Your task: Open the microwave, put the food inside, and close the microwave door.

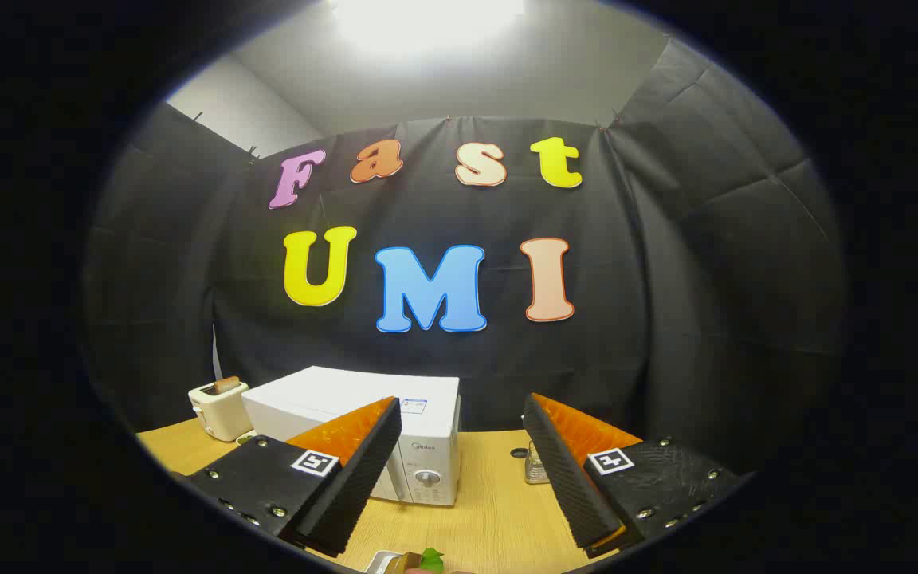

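Observation:
A white microwave (363, 414) stands on the wooden table (483, 510), beyond my fingers and partly hidden behind the left finger (355, 470). Its door looks closed, and the control panel with a round knob (427, 477) faces me. My gripper (459, 470) hovers above the table, open, with nothing between its fingers. Close below the fingers, a piece of food with a green leaf (429, 560) rests on a light-coloured dish (383, 562); just its top edge is visible.
A white toaster (218, 408) with a slice of bread in it stands left of the microwave. A small glass jar (535, 466) with a dark lid beside it sits behind the right finger. The black cloth wall closes the back and sides.

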`<state>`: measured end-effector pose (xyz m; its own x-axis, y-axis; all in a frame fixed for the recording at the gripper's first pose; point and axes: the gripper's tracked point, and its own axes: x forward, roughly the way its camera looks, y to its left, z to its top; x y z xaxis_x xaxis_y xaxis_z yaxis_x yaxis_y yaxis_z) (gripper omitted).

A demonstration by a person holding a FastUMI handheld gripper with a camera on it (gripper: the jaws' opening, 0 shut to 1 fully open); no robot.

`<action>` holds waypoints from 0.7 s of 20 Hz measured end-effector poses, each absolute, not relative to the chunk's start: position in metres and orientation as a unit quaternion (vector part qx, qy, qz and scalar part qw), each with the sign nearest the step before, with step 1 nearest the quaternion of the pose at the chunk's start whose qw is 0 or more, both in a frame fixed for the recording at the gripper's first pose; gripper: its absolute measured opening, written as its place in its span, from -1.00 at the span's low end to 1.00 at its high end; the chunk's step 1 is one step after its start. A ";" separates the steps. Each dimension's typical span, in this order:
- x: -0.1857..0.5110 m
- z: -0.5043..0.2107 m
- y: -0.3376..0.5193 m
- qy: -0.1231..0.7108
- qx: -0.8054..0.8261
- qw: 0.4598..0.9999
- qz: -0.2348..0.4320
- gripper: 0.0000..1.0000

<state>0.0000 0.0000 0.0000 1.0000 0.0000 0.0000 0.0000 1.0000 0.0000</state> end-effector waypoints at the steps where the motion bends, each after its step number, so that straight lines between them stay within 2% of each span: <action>1: 0.000 -0.001 0.000 0.002 0.001 1.000 0.000 0.96; 14: 0.006 -0.008 0.004 0.000 0.013 1.000 0.006 0.96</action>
<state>0.0062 0.0044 -0.0084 0.9999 0.0115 -0.0008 -0.0115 0.9996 0.0270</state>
